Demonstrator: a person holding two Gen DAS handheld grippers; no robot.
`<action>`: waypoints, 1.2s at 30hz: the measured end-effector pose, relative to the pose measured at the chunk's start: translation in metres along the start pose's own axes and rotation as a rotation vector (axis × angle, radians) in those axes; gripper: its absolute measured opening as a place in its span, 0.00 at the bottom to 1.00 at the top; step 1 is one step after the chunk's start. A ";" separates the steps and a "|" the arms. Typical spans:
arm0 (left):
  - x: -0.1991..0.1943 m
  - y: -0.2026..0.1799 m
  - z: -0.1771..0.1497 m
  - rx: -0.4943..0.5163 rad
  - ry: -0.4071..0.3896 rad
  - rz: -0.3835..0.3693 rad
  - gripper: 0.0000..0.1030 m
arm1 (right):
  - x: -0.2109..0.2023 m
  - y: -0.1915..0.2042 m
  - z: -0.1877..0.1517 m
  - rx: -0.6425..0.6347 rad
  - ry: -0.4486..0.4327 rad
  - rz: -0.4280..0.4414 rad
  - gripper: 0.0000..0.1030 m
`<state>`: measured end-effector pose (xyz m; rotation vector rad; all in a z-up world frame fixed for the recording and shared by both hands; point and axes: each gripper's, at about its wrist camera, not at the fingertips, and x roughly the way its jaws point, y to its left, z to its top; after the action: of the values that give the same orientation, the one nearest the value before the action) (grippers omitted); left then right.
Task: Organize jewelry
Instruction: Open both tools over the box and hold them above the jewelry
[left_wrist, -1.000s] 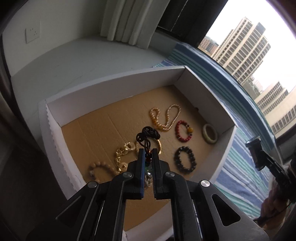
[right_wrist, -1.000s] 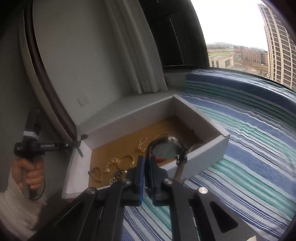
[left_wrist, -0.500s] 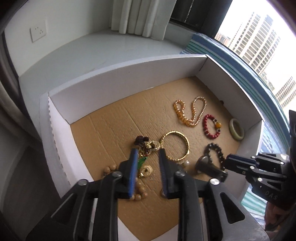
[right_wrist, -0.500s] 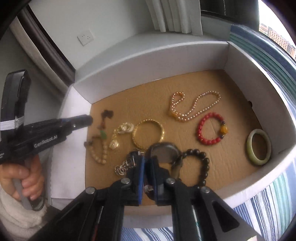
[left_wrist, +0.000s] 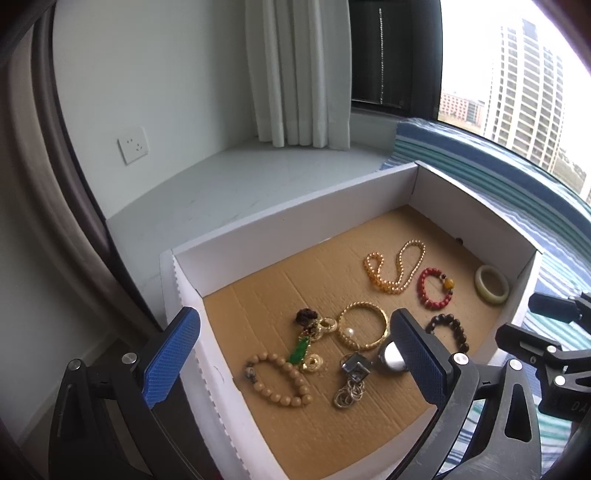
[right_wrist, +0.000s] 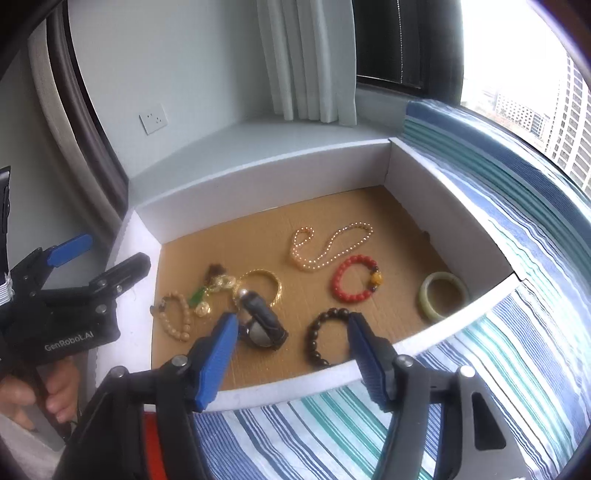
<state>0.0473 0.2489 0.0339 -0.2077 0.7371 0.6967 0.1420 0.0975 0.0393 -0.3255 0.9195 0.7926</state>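
Note:
A white cardboard box (left_wrist: 295, 206) (right_wrist: 266, 177) with a brown floor holds the jewelry. In it lie a green pendant on a dark cord (left_wrist: 301, 349) (right_wrist: 197, 294), a watch (right_wrist: 260, 325) (left_wrist: 391, 356), a gold bangle (left_wrist: 364, 328), tan beads (left_wrist: 279, 378), a pearl necklace (left_wrist: 395, 267), a red bead bracelet (right_wrist: 354, 278), a dark bead bracelet (right_wrist: 325, 339) and a jade bangle (right_wrist: 441, 295). My left gripper (left_wrist: 295, 363) is open and empty above the box's near left corner. My right gripper (right_wrist: 291, 354) is open and empty above the front wall.
The box sits on a blue and green striped cloth (right_wrist: 517, 332) on a window ledge. A white ledge (left_wrist: 221, 184), a curtain (left_wrist: 299, 74) and a wall socket (left_wrist: 133, 149) lie behind. The window is at the right.
My left gripper let go of the green pendant in the box and opened wide. My right gripper let go of the watch in the box, opened and drew back.

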 end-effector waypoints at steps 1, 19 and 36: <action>-0.002 -0.001 -0.001 0.006 -0.007 0.007 0.99 | -0.002 -0.001 -0.001 0.007 -0.007 -0.004 0.72; -0.013 0.000 -0.009 -0.013 0.117 -0.010 0.99 | -0.007 0.020 0.004 -0.062 0.002 -0.112 0.83; -0.006 -0.001 -0.018 -0.033 0.148 -0.074 1.00 | 0.004 0.016 -0.001 -0.032 0.032 -0.119 0.84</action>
<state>0.0351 0.2378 0.0244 -0.3179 0.8548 0.6286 0.1313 0.1101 0.0366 -0.4185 0.9098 0.6952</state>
